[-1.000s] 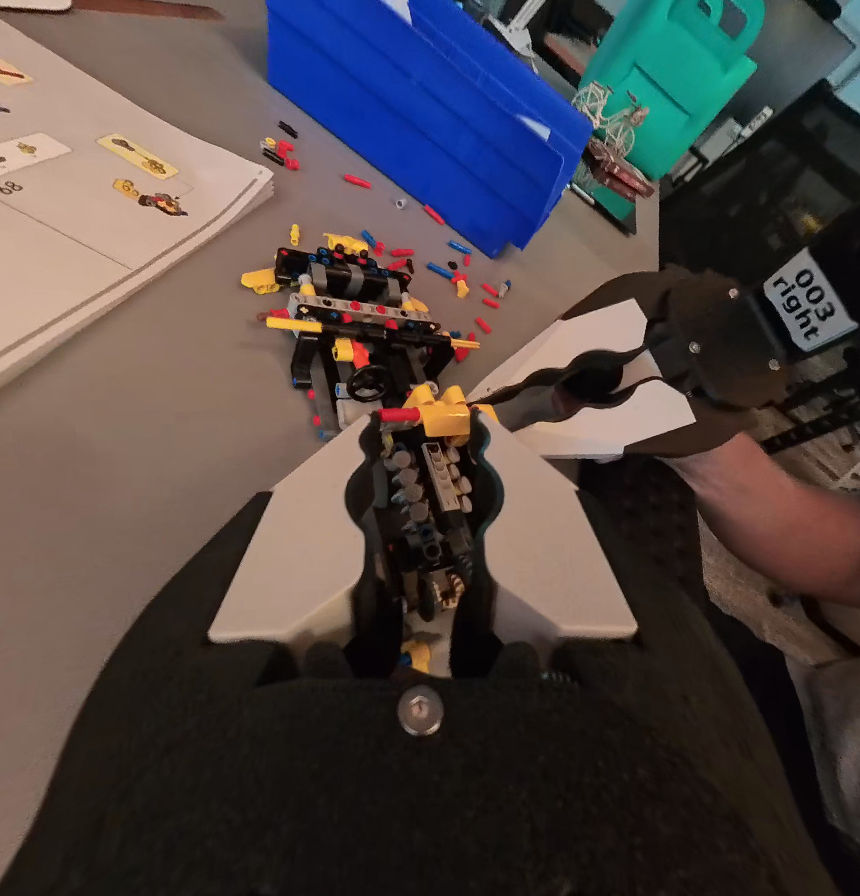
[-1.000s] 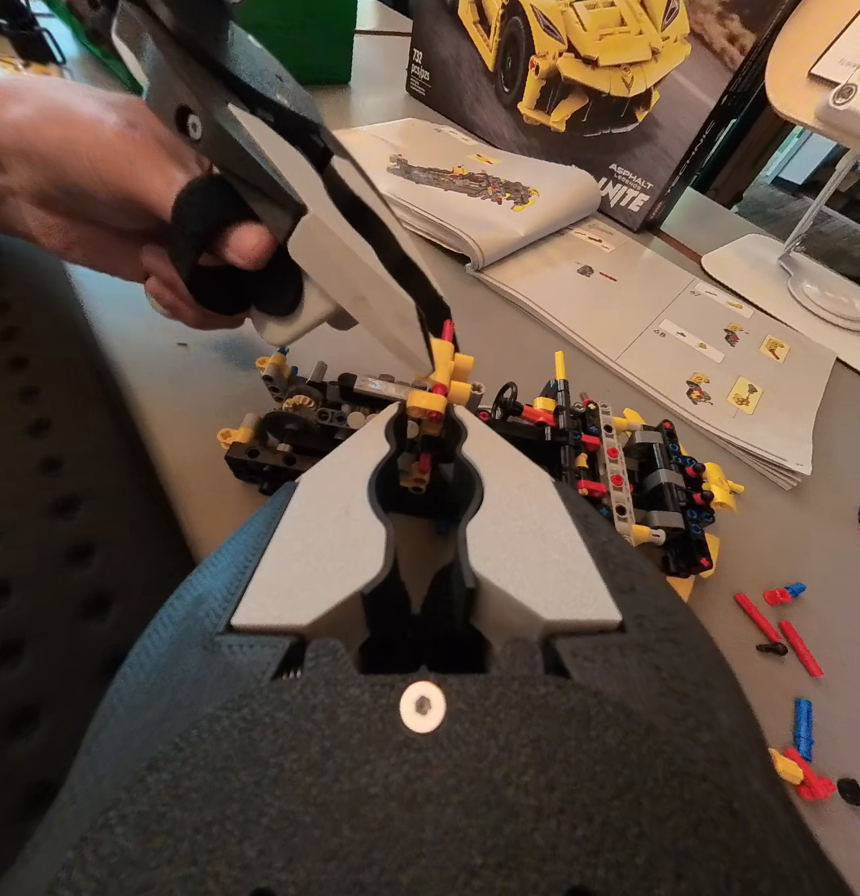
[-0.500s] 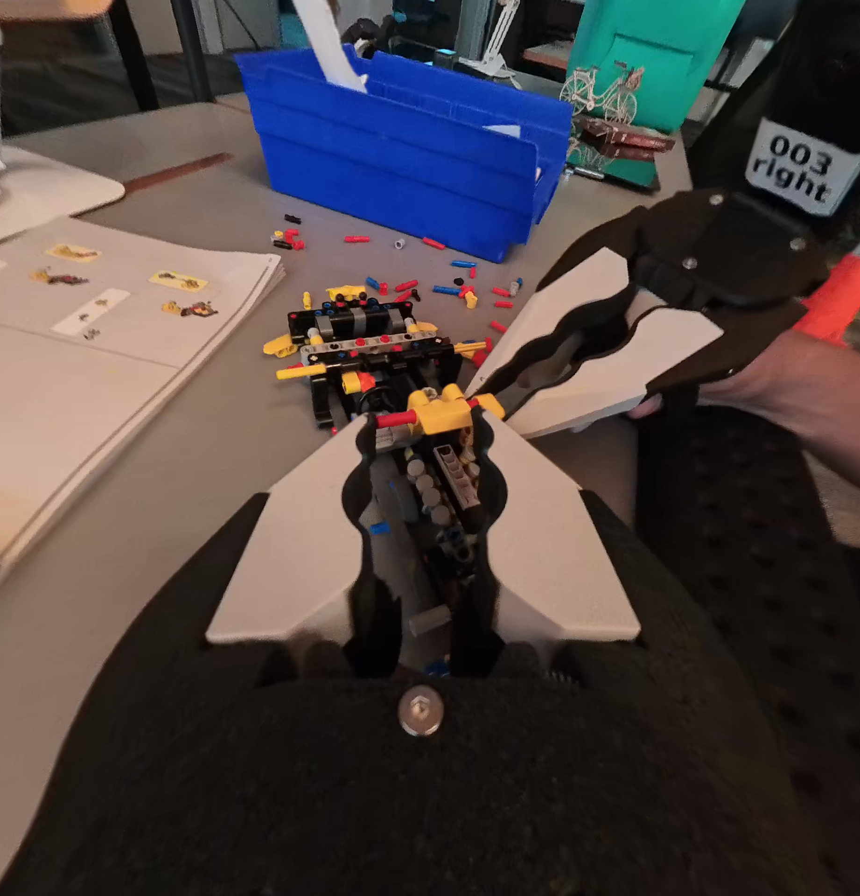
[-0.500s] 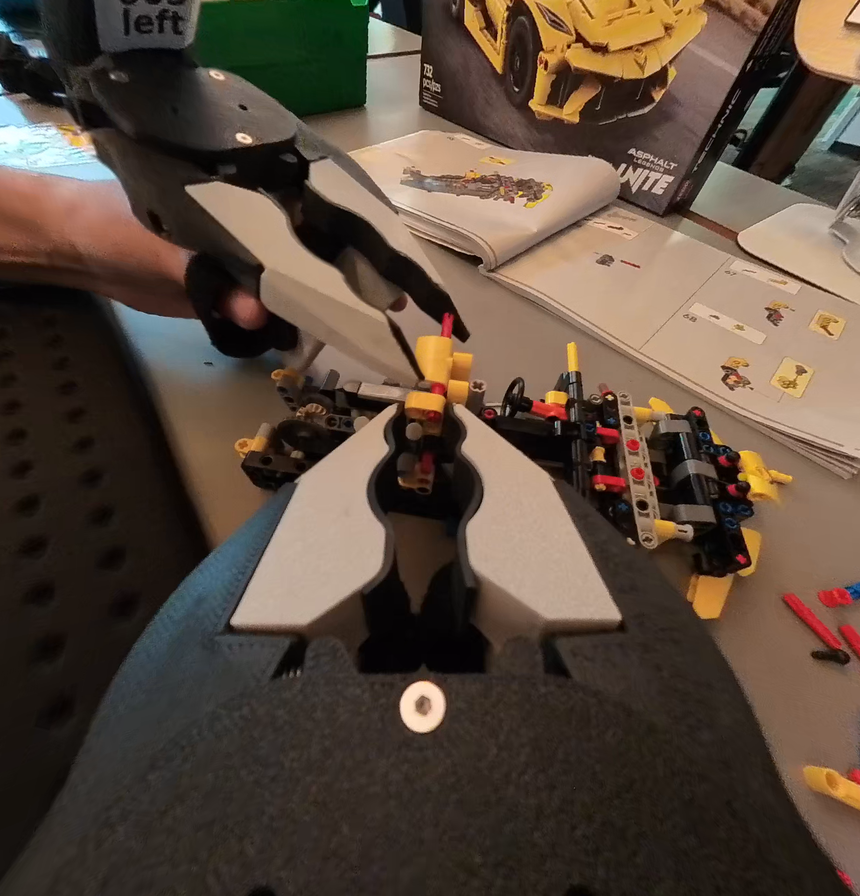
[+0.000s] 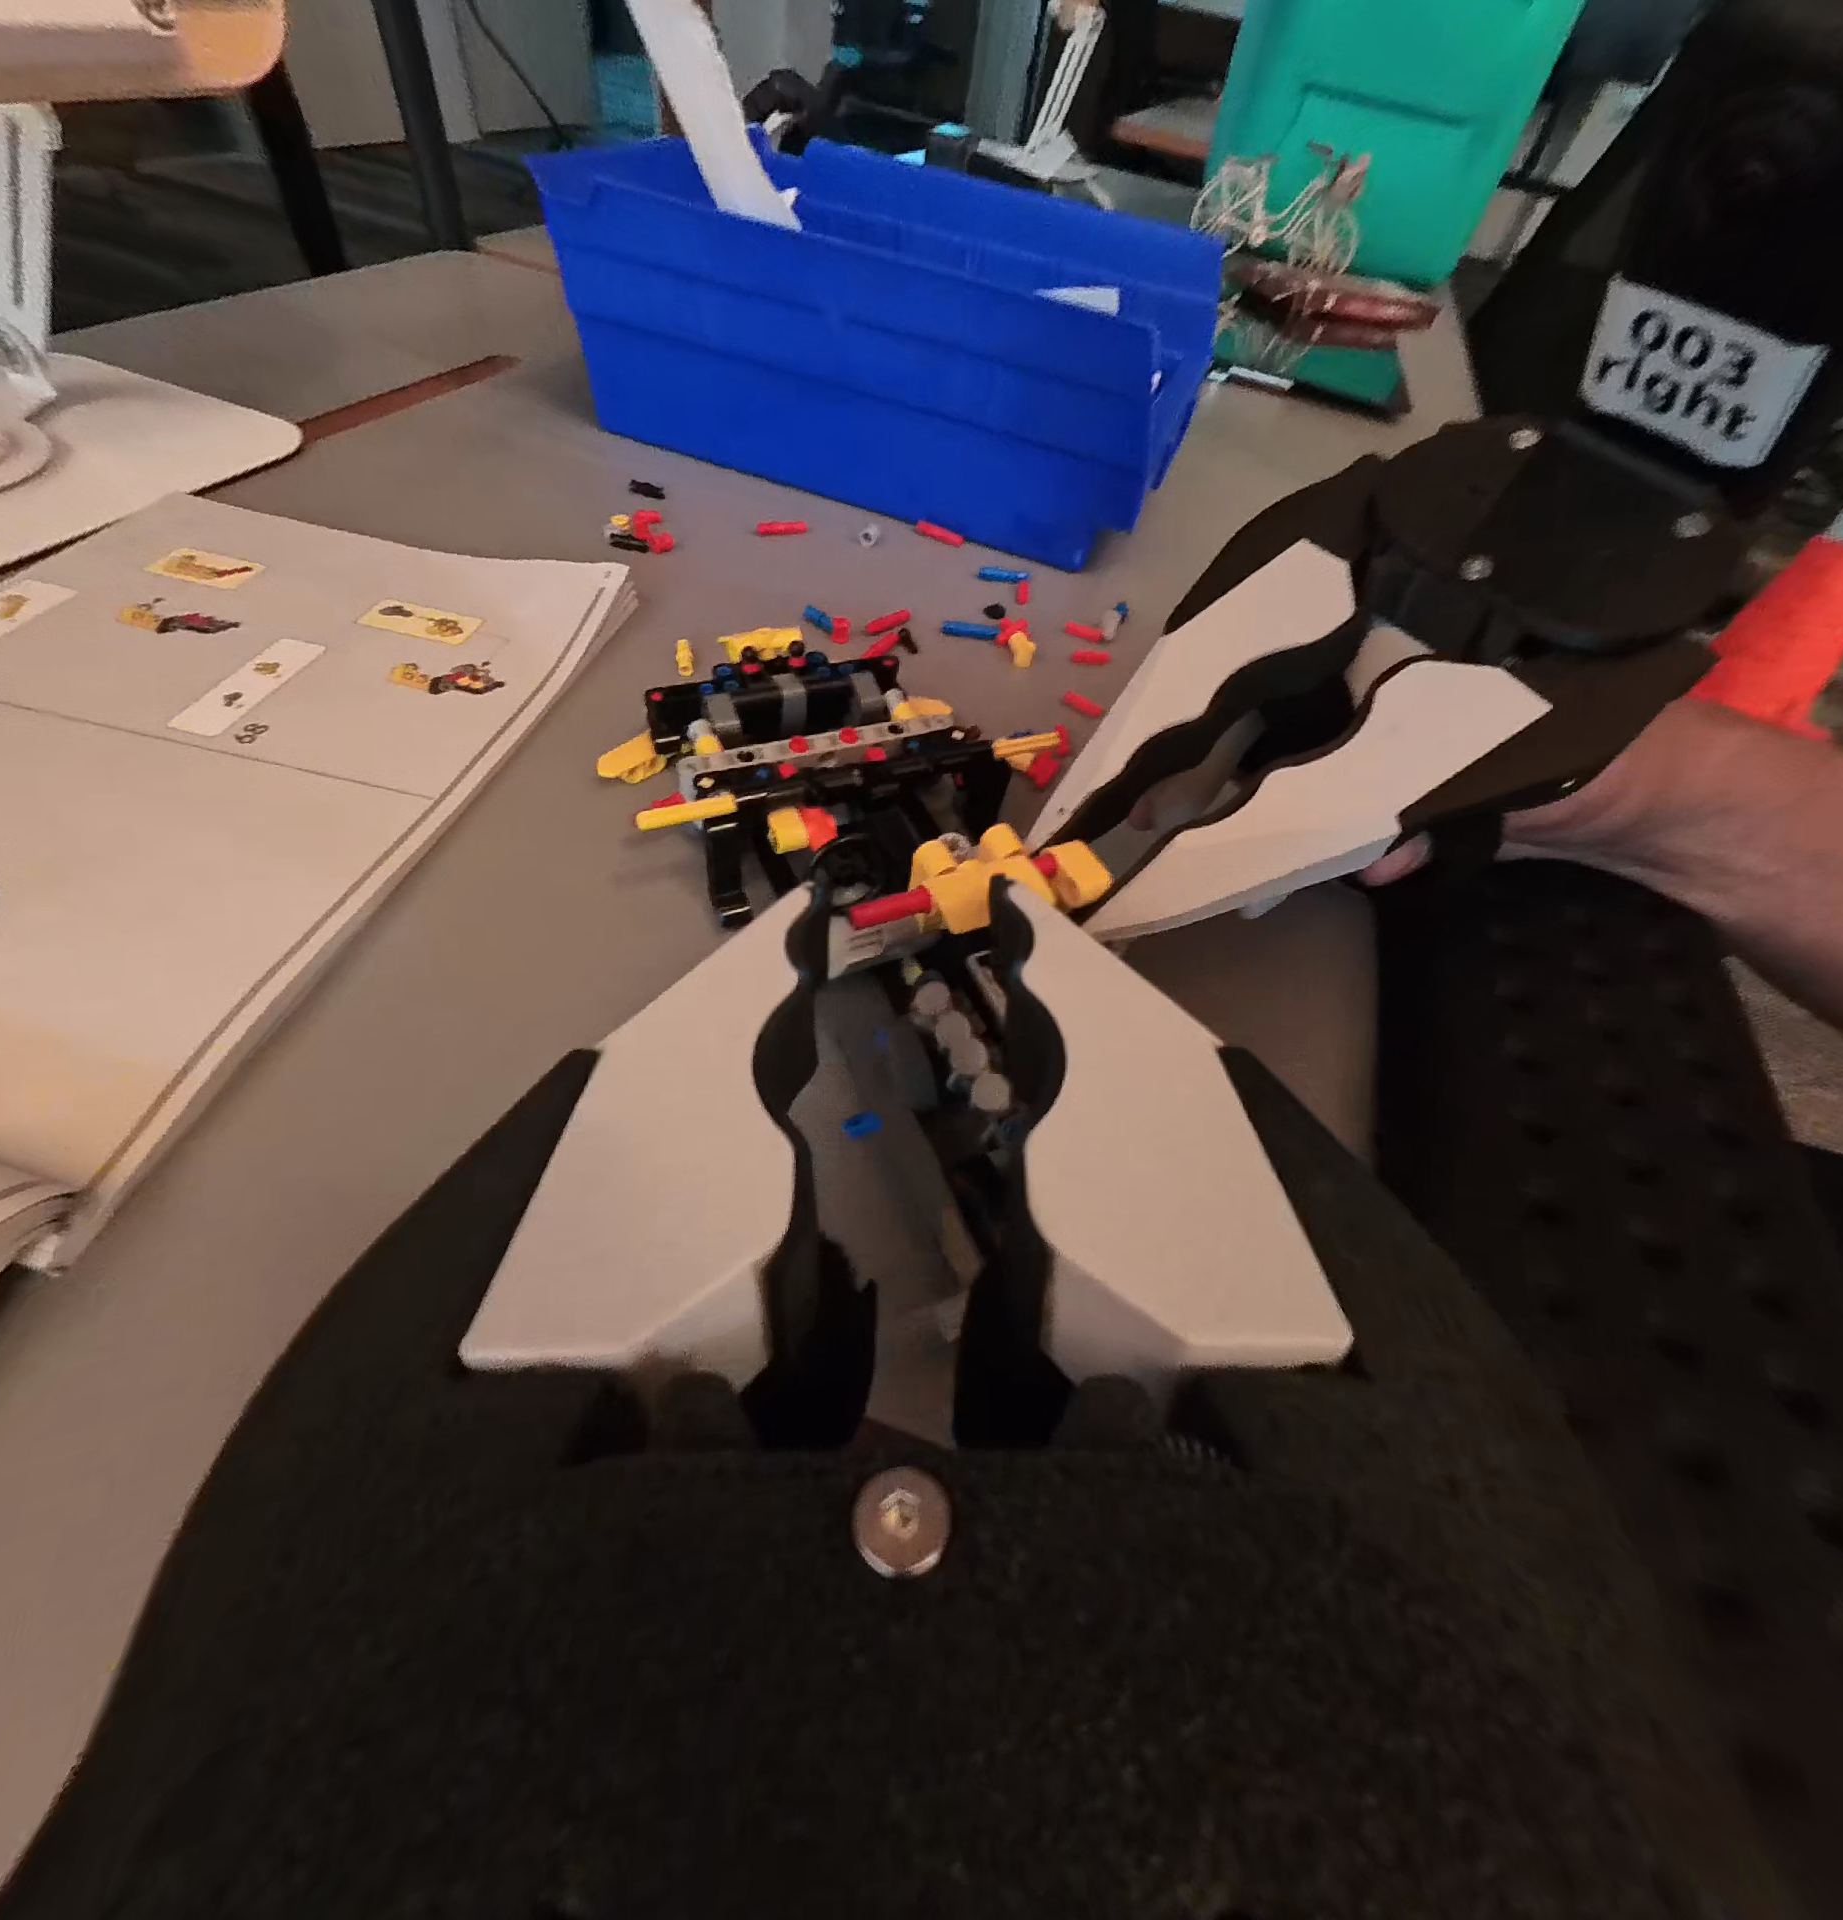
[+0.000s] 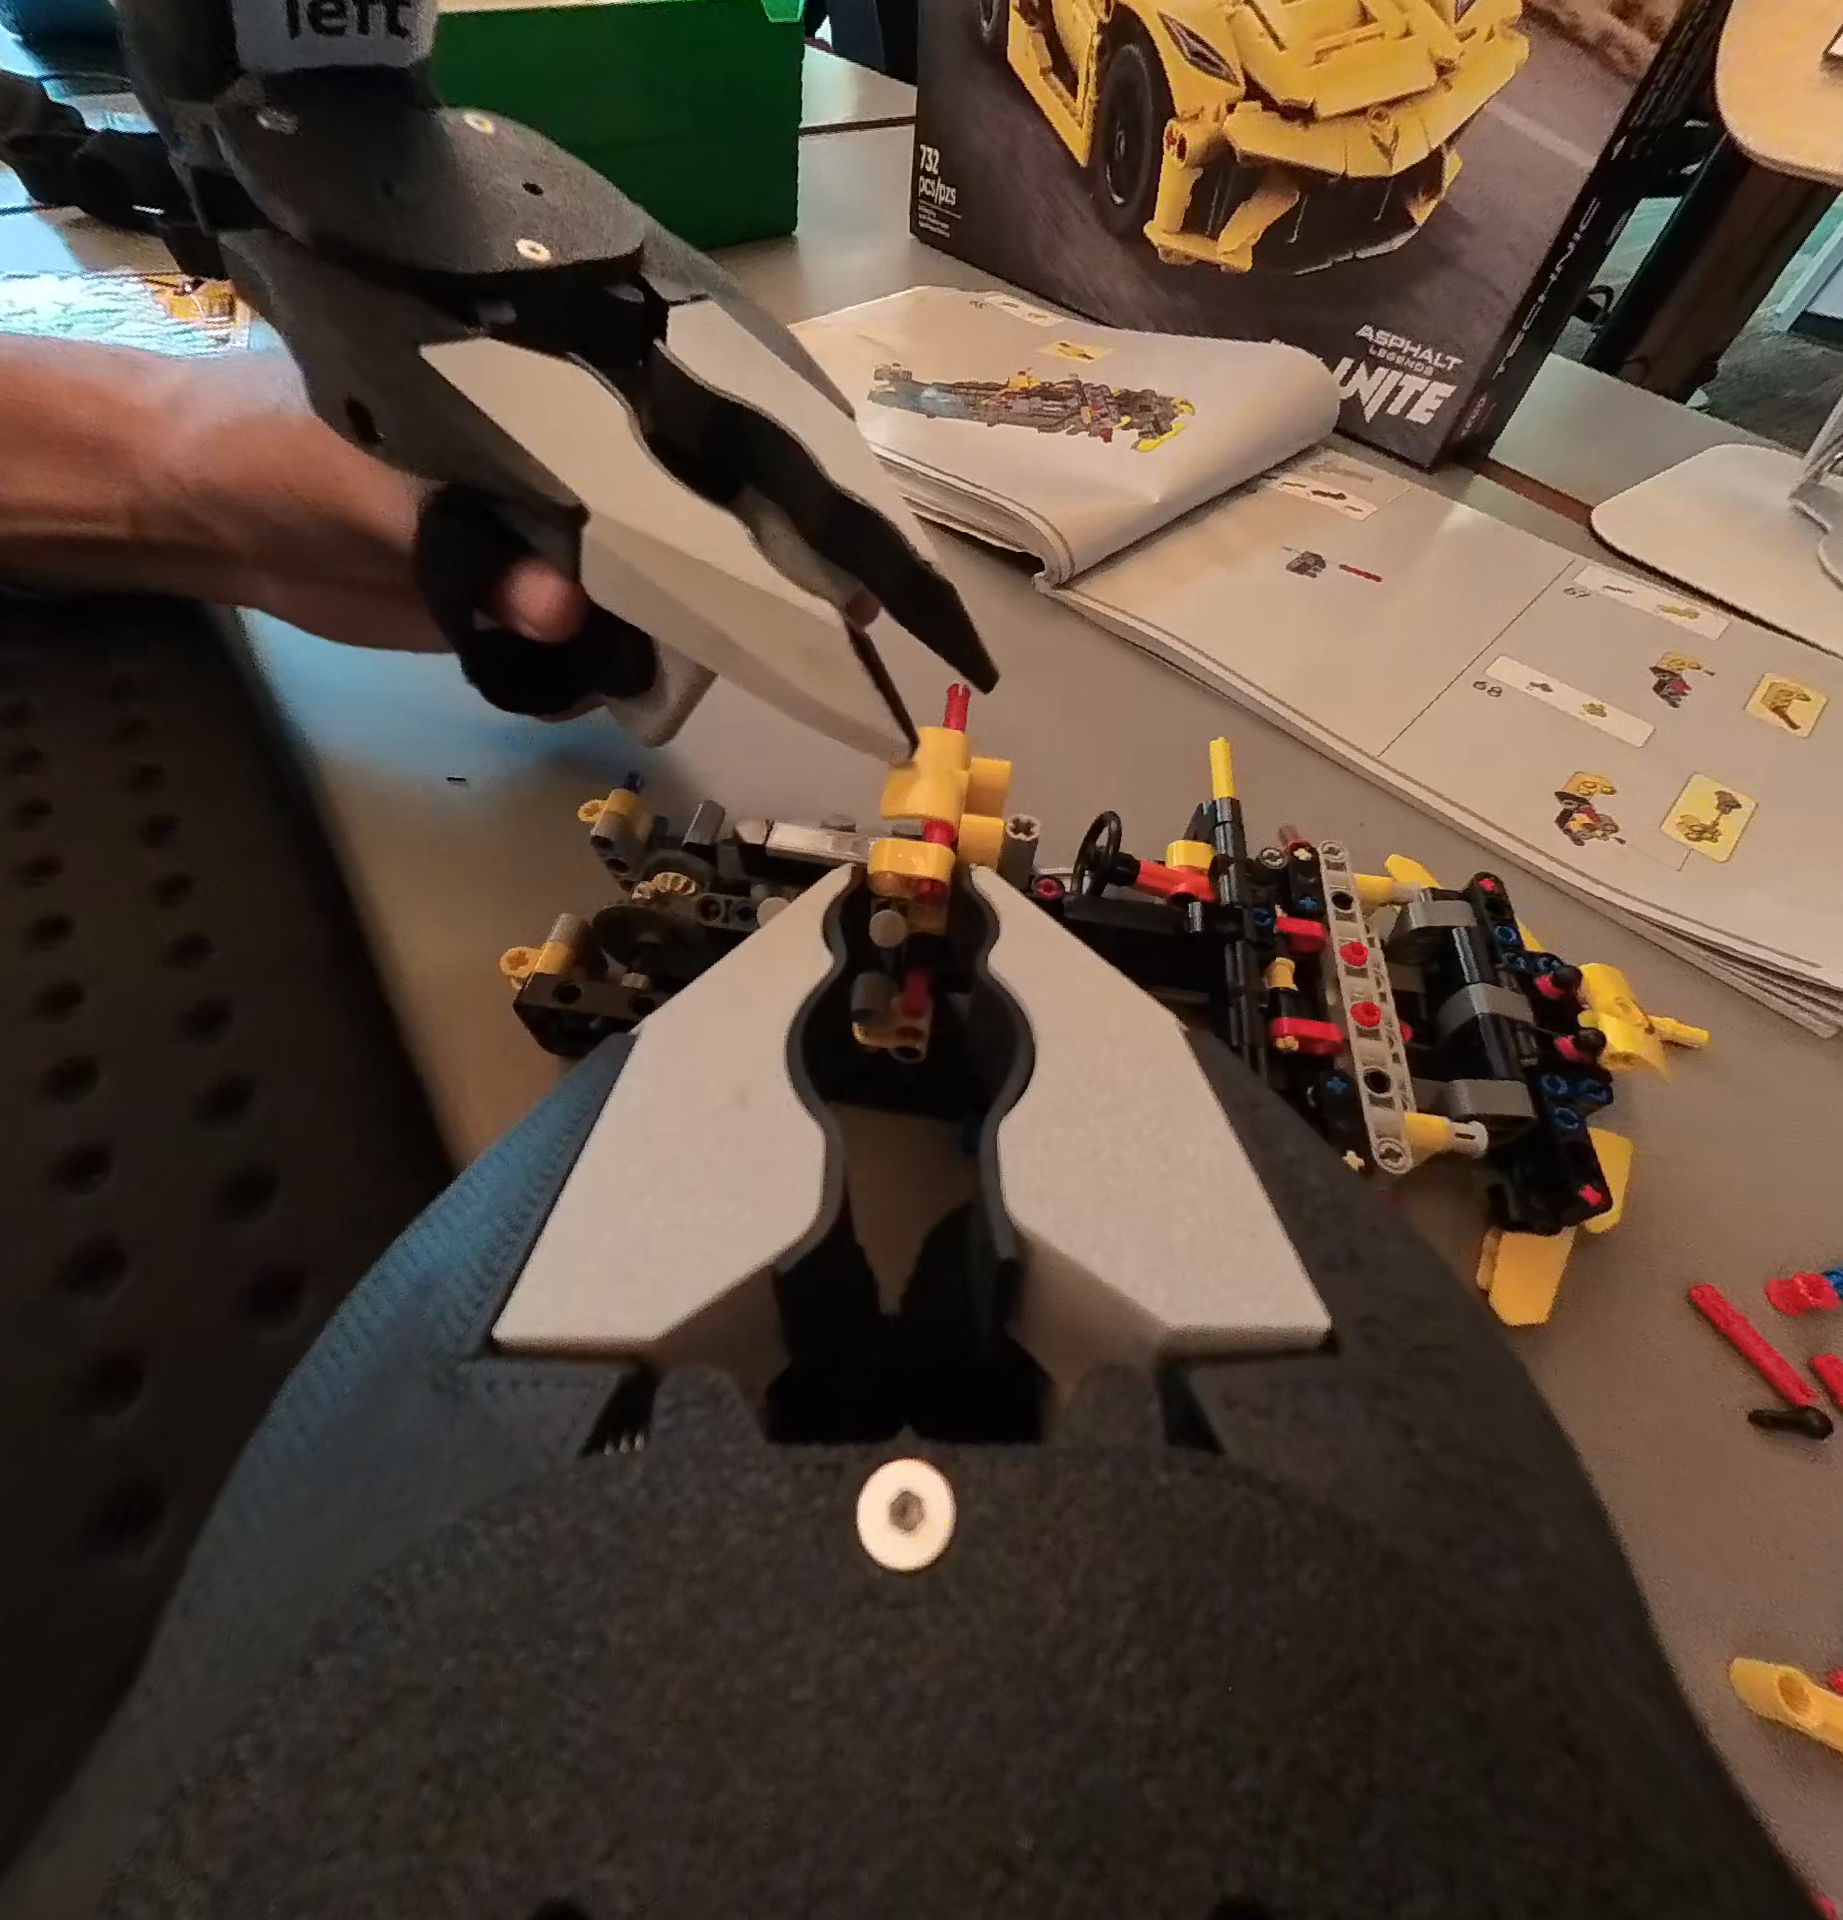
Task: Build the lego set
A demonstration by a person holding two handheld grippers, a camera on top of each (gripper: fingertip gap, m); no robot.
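Crowding chassis (image 6: pixel 1343 997): loose pins (image 5: pixel 1000 623), seemingly.

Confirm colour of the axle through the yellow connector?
Red axle, sticking up out of the yellow connector; clearest in right wrist view.

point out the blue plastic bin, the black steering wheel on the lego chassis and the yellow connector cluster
blue plastic bin (image 5: pixel 855 416), left wrist view, front wall
black steering wheel (image 6: pixel 1102 840), right wrist view, rim
yellow connector cluster (image 6: pixel 943 795), right wrist view, upper block
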